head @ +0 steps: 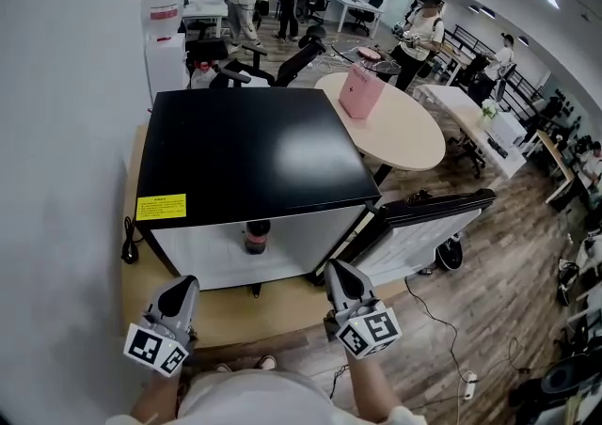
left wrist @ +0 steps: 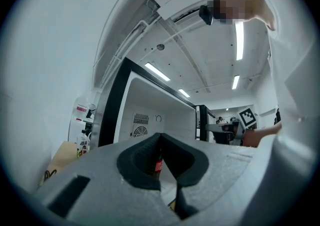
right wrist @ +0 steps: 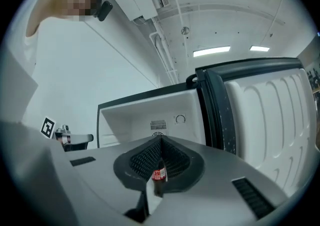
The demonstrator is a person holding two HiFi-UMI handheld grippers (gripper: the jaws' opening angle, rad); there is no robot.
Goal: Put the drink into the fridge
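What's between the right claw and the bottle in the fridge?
Nothing stands there. In the head view, only the bare white inside of the fridge separates the right claw from the bottle.

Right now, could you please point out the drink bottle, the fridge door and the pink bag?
drink bottle (head: 256, 241), head view, label
fridge door (head: 416, 239), head view, inner panel
pink bag (head: 359, 92), head view, side

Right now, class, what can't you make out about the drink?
Head view: the black top of the fridge hides its inside and most of the drink bottle.
Left gripper view: the left gripper, jaws shut, covers most of the bottle.
Right gripper view: the right gripper hides the bottle's base; the label is too small to read.
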